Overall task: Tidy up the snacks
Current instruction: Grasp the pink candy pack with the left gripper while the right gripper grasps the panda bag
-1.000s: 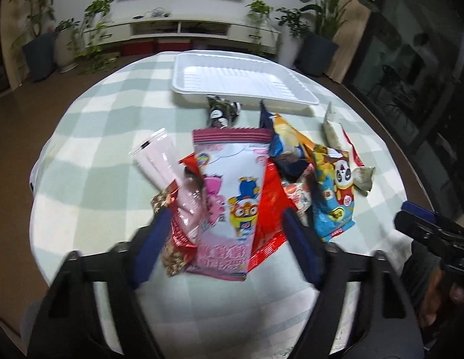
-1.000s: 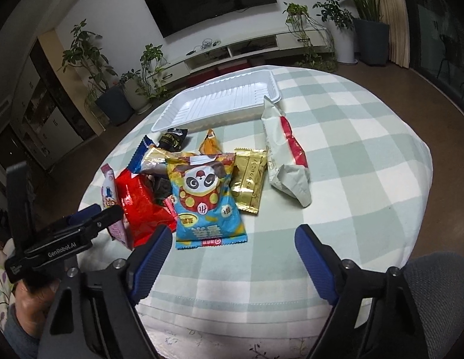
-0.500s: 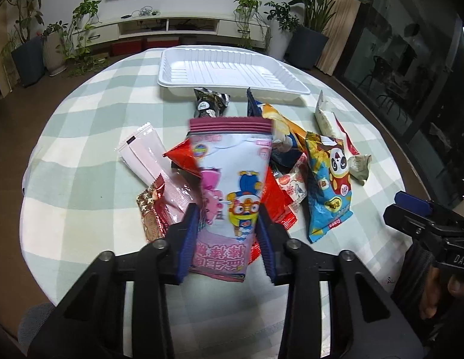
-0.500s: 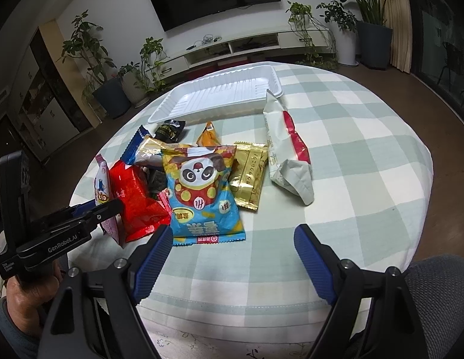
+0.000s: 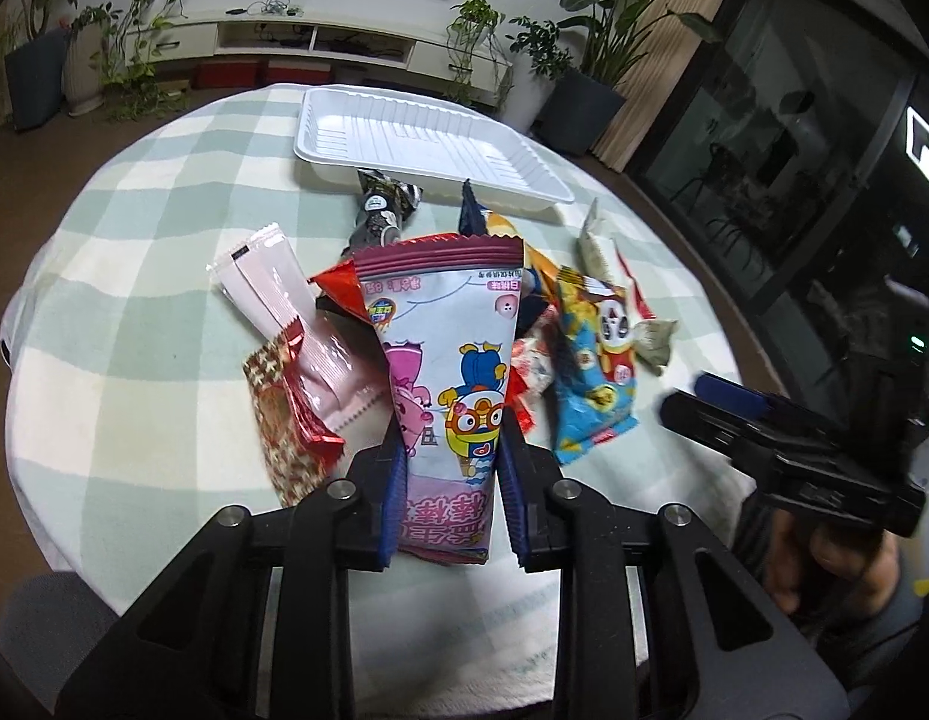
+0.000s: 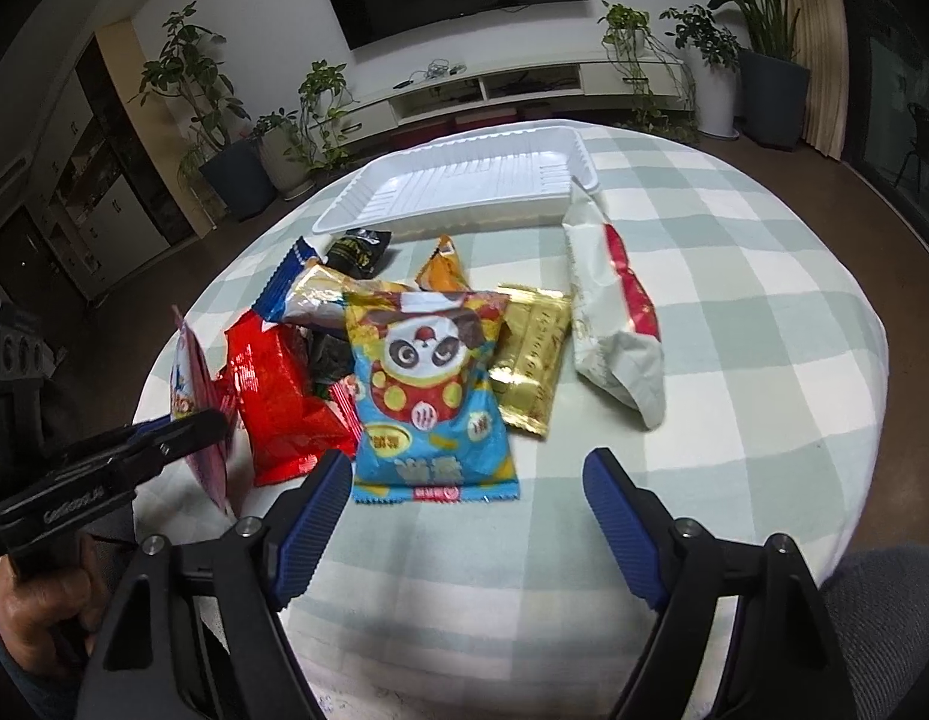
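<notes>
My left claw [image 5: 447,468] has just closed and now pinches the pink bag [image 5: 446,354] at center frame, above the snack pile. My right claw [image 6: 467,510] stays spread at bottom center, before the panda bag [image 6: 431,384]. The white tray [image 5: 422,141] sits at upper center of the tabletop [image 5: 134,312].

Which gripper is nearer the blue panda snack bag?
Right. The right gripper hangs open just in front of the blue panda snack bag; the left gripper is off to the side, clamped on the pink cartoon packet.
</notes>
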The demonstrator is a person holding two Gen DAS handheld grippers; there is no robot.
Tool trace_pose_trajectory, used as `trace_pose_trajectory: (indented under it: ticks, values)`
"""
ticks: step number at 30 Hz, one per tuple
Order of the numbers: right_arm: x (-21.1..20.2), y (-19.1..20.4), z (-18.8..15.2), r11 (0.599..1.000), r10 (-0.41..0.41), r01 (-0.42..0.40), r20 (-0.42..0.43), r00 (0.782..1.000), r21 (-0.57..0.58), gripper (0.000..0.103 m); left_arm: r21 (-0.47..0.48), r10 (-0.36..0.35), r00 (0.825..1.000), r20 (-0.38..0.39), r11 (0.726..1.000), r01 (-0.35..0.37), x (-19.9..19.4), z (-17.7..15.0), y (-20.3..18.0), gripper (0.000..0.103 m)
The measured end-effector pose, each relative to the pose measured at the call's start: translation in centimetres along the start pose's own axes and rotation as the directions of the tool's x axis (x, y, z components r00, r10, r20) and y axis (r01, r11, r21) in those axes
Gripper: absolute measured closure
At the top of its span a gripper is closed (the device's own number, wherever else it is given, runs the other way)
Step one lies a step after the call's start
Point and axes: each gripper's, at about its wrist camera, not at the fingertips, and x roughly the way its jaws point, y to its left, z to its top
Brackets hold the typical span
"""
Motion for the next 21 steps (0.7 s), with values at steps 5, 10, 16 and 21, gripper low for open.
trace_pose_trajectory:
  ticks: [5, 10, 16, 21]
  values:
    - [2.2, 0.8, 1.2, 1.0, 0.016, -0.016, -0.02, 1.0, -0.01, 0.021, -0.009, -0.051, 0.999, -0.001, 0.999, 0.051, -0.6, -0.7, -0.3, 0.078]
    - [4.3, 1.7, 1.7, 0.999, 0.017, -0.019, -0.056, 0.998, -0.034, 0.024, -0.023, -0.07, 0.998, -0.007, 0.997, 0.07, -0.6, -1.4, -0.2, 0.078]
    - [5.5, 2.1, 1.4, 0.997, 0.031, -0.038, -0.093, 0.995, -0.065, 0.04, -0.032, -0.081, 0.997, -0.008, 0.996, 0.081, -0.5, -1.6, 0.1, 0.078]
    - [5.8, 2.0, 1.2, 0.995, 0.061, -0.069, -0.106, 0.992, -0.075, 0.053, -0.037, -0.083, 0.996, -0.024, 0.996, 0.082, 0.2, -1.8, 0.4, 0.078]
